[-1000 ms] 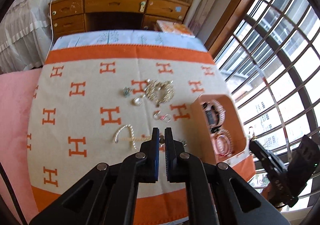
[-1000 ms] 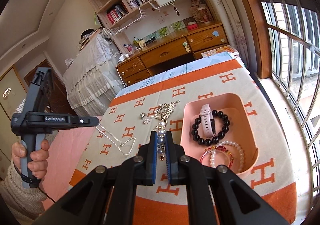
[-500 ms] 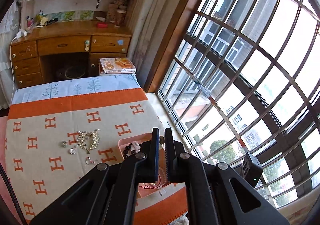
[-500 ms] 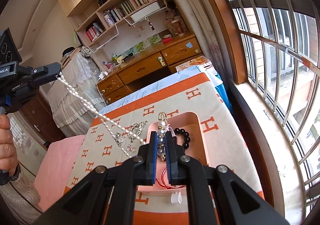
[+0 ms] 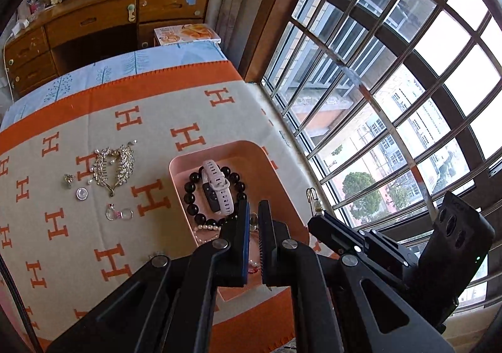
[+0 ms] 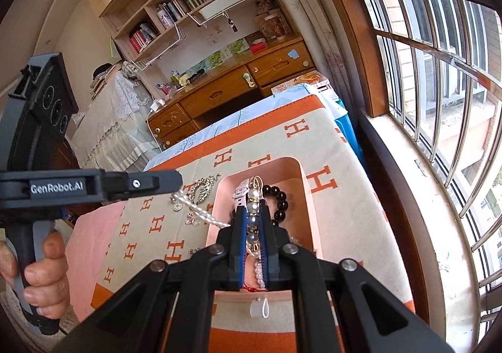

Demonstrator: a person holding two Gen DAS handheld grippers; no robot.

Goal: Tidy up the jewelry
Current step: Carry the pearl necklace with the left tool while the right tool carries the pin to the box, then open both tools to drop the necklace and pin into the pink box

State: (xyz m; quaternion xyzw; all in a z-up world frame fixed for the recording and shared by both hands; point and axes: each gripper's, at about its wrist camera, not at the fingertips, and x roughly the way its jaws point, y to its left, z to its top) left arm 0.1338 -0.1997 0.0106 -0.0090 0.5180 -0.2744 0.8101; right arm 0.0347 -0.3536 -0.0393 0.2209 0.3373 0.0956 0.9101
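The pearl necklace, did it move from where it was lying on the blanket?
Yes. The pearl necklace, off the blanket, now hangs between both grippers above the pink tray.

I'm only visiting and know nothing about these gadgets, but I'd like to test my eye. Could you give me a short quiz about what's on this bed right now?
1. True or false: the white watch lies inside the pink tray.
2. What is the right gripper shut on: A) a book, B) the pearl necklace, C) a ring?
3. Fill in: the gold leaf brooch rests on the ____, outside the tray.

Key: 1 true. 2 B; the strand runs from it across to the left gripper. 3 the blanket.
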